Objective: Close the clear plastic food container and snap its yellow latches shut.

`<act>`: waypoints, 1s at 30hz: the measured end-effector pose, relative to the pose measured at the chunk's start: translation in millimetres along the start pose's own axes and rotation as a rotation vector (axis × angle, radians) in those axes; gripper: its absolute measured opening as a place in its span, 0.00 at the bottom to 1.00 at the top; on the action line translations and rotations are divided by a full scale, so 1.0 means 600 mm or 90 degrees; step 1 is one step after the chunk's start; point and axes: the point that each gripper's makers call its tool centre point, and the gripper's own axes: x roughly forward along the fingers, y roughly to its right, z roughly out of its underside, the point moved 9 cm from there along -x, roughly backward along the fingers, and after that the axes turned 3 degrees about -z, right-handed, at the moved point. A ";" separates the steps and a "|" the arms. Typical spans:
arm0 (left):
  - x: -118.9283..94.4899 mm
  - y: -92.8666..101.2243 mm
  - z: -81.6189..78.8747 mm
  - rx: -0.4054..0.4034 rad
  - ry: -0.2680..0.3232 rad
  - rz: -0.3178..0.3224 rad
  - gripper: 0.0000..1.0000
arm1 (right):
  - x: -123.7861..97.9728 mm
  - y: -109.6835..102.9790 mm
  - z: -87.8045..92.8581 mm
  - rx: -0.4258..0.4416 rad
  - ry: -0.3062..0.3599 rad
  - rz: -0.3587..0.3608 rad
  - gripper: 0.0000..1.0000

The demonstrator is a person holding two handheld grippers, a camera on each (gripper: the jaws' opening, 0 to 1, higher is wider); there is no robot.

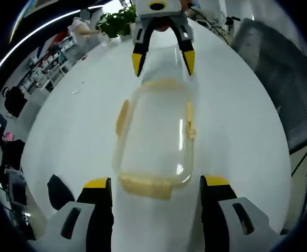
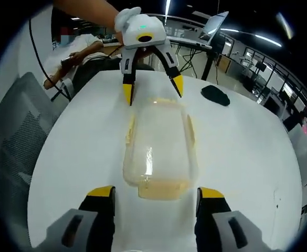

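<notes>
Lengthwise between two facing, wide-open grippers, the container (image 1: 156, 139) lies on a white table (image 1: 80, 121). Its end latch (image 1: 145, 186) sits just ahead of the left gripper (image 1: 156, 189); the right gripper (image 2: 156, 197) faces the opposite end.

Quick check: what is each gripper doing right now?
Left gripper: open, holding nothing, at one end of the container.
Right gripper: open, holding nothing, at the other end.
</notes>
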 end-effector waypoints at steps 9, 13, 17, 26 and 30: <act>0.004 -0.014 0.006 0.008 -0.008 0.025 0.62 | 0.016 0.010 -0.002 0.008 -0.031 -0.009 0.61; 0.004 -0.019 0.010 0.001 -0.006 0.041 0.60 | 0.021 0.012 -0.003 0.013 -0.040 -0.018 0.59; 0.008 -0.026 0.015 -0.021 -0.004 0.064 0.58 | 0.026 0.014 -0.001 0.018 -0.050 -0.030 0.57; 0.016 -0.031 0.010 0.001 -0.004 0.125 0.55 | 0.030 0.019 -0.001 0.016 -0.063 -0.054 0.53; 0.017 -0.037 0.010 -0.007 -0.014 0.140 0.49 | 0.032 0.026 -0.003 0.019 -0.068 -0.058 0.52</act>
